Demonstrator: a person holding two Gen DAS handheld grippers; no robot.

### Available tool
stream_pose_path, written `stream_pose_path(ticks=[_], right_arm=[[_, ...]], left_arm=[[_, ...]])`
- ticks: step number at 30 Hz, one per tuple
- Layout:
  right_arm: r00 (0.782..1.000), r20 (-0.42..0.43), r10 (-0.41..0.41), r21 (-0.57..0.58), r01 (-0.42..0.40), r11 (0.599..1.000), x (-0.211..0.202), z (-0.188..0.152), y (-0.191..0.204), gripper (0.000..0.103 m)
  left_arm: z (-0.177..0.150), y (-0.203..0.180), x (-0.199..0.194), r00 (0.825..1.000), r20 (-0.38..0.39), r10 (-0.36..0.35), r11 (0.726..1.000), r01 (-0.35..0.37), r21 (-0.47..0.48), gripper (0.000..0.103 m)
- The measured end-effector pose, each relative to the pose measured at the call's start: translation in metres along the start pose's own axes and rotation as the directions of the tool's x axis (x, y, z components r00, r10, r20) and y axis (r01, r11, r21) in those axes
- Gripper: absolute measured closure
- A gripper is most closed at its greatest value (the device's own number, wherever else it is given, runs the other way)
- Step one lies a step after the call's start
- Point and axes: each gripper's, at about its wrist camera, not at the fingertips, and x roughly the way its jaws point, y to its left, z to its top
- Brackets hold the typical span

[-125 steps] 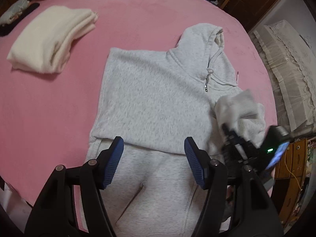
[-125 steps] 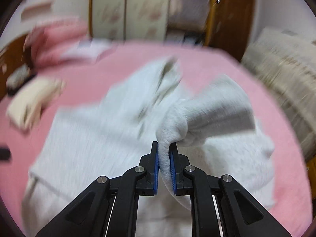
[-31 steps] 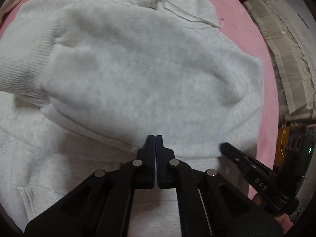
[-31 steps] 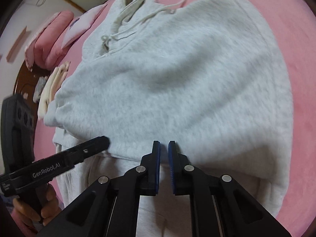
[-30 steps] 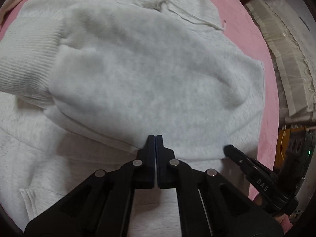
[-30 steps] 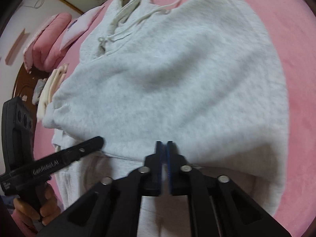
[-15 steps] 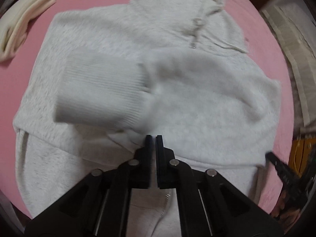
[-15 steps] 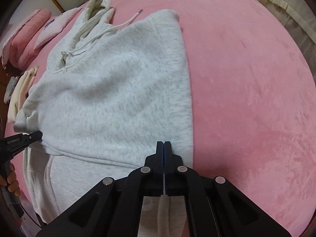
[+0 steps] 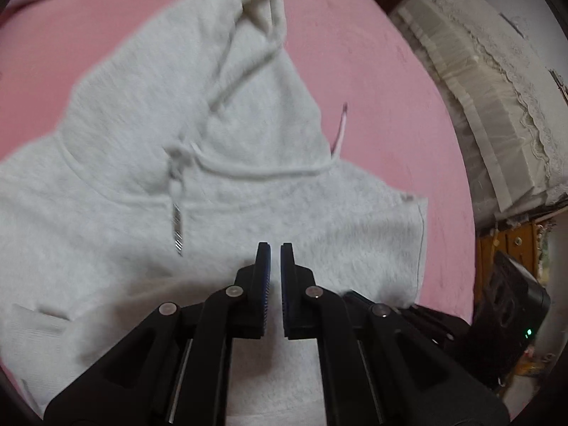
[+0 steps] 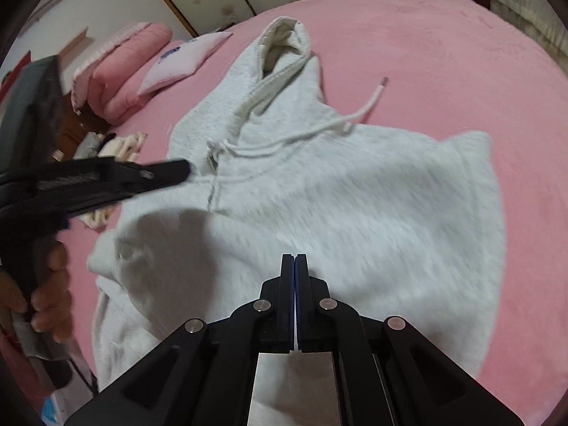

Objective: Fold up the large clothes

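A light grey hoodie [image 9: 248, 206] lies on the pink bed, hood pointing away, drawstrings loose across the chest. It also shows in the right wrist view [image 10: 355, 213], with a folded part bunched at its lower left. My left gripper [image 9: 275, 248] hovers over the hoodie's lower chest, jaws a narrow gap apart with nothing between them. My right gripper [image 10: 294, 259] is shut and empty above the hoodie's lower middle. The left gripper also appears in the right wrist view [image 10: 177, 172], above the hoodie's left side.
The pink bed cover [image 10: 461, 53] surrounds the hoodie. Pink pillows [image 10: 131, 67] and a folded cream garment [image 10: 120, 145] lie at the far left. A cream covered piece of furniture [image 9: 497, 88] stands beyond the bed's right edge.
Both grippers let go of the folded sleeve and hem, lifted and moved up toward the hood. The left jaws parted slightly.
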Motion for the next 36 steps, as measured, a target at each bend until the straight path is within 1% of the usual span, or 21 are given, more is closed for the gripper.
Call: stream_pose_path(ticks=[2, 4, 6, 7, 8, 10, 12, 14, 15, 18, 20, 22, 23, 24, 25, 26, 28, 30, 32, 34, 36], right_arm=[[0.997, -0.073, -0.007, -0.004, 0.007, 1.000, 0.027, 0.006, 0.003, 0.103], [0.988, -0.137, -0.075, -0.053, 0.068, 0.996, 0.045, 0.005, 0.005, 0.103], [0.983, -0.132, -0.130, -0.075, 0.121, 0.990, 0.047, 0.004, 0.003, 0.103], [0.982, -0.121, -0.148, -0.048, 0.143, 0.989, 0.044, 0.004, -0.005, 0.103], [0.982, -0.116, -0.150, -0.010, 0.150, 0.989, 0.040, 0.003, -0.014, 0.103], [0.977, -0.098, -0.189, 0.055, 0.195, 0.979, 0.032, 0.003, -0.030, 0.103], [0.967, -0.084, -0.240, 0.065, 0.245, 0.967, 0.024, 0.004, -0.041, 0.103], [0.967, -0.090, -0.239, 0.067, 0.245, 0.967, 0.023, 0.005, -0.048, 0.103], [0.962, -0.095, -0.256, 0.052, 0.261, 0.964, 0.024, 0.007, -0.045, 0.103], [0.951, -0.104, -0.291, -0.025, 0.290, 0.957, 0.028, 0.010, -0.031, 0.103], [0.955, -0.103, -0.278, -0.041, 0.275, 0.960, 0.023, 0.008, -0.024, 0.103], [0.968, -0.108, -0.227, -0.032, 0.225, 0.974, 0.019, 0.007, -0.019, 0.103], [0.972, -0.108, -0.208, -0.027, 0.206, 0.978, 0.018, 0.008, -0.016, 0.103], [0.974, -0.109, -0.197, -0.026, 0.195, 0.980, 0.016, 0.010, -0.014, 0.103], [0.975, -0.112, -0.193, -0.032, 0.191, 0.981, 0.017, 0.012, -0.009, 0.103], [0.975, -0.112, -0.194, -0.038, 0.191, 0.981, 0.017, 0.014, -0.007, 0.103], [0.975, -0.109, -0.191, -0.043, 0.188, 0.981, 0.019, 0.016, -0.001, 0.103], [0.977, -0.110, -0.182, -0.035, 0.179, 0.983, 0.022, 0.018, 0.003, 0.103], [0.978, -0.115, -0.174, -0.024, 0.172, 0.985, 0.024, 0.018, 0.004, 0.103], [0.977, -0.118, -0.176, -0.025, 0.175, 0.984, 0.024, 0.019, 0.005, 0.103], [0.977, -0.117, -0.179, -0.031, 0.176, 0.984, 0.025, 0.018, 0.009, 0.103]], left_arm=[[-0.018, 0.006, 0.015, 0.998, -0.066, 0.025, 1.000, -0.025, 0.004, 0.101], [-0.038, 0.018, 0.021, 0.990, -0.091, 0.109, 0.994, -0.108, 0.012, 0.101], [-0.054, 0.040, 0.018, 0.995, -0.081, 0.057, 0.996, -0.062, -0.057, 0.101], [-0.059, 0.048, 0.014, 0.996, -0.070, 0.052, 0.994, -0.058, -0.088, 0.101], [-0.064, 0.058, 0.007, 0.996, -0.054, 0.066, 0.991, -0.072, -0.112, 0.101], [-0.070, 0.065, -0.004, 0.996, -0.035, 0.084, 0.991, -0.087, -0.098, 0.101], [-0.074, 0.067, -0.015, 0.990, -0.026, 0.136, 0.989, -0.137, -0.049, 0.101], [-0.076, 0.072, -0.025, 0.969, -0.036, 0.245, 0.969, -0.245, -0.010, 0.101], [-0.075, 0.077, -0.032, 0.967, -0.039, 0.253, 0.967, -0.254, -0.017, 0.101], [-0.070, 0.102, -0.064, 0.987, -0.006, 0.160, 0.982, -0.160, -0.102, 0.099], [-0.060, 0.118, -0.079, 0.995, -0.002, 0.099, 0.983, -0.098, -0.153, 0.095], [-0.050, 0.140, -0.083, 0.999, -0.025, 0.025, 0.976, -0.030, -0.216, 0.094], [-0.045, 0.148, -0.083, 1.000, -0.029, 0.002, 0.970, -0.009, -0.244, 0.082], [-0.041, 0.158, -0.087, 0.999, -0.042, 0.022, 0.960, -0.033, -0.277, 0.070], [-0.038, 0.162, -0.090, 0.998, -0.043, 0.041, 0.955, -0.052, -0.293, 0.046], [-0.036, 0.163, -0.096, 0.999, -0.027, 0.039, 0.953, -0.045, -0.299, 0.038], [-0.037, 0.172, -0.118, 1.000, 0.016, 0.001, 0.953, 0.004, -0.302, 0.037], [-0.039, 0.182, -0.125, 1.000, 0.018, 0.013, 0.944, -0.007, -0.331, 0.030], [-0.040, 0.197, -0.125, 1.000, -0.007, 0.008, 0.932, -0.010, -0.363, 0.028], [-0.044, 0.214, -0.115, 0.996, -0.064, -0.070, 0.908, 0.037, -0.418, 0.028], [-0.049, 0.223, -0.096, 0.978, -0.106, -0.182, 0.871, 0.111, -0.479, 0.029]])
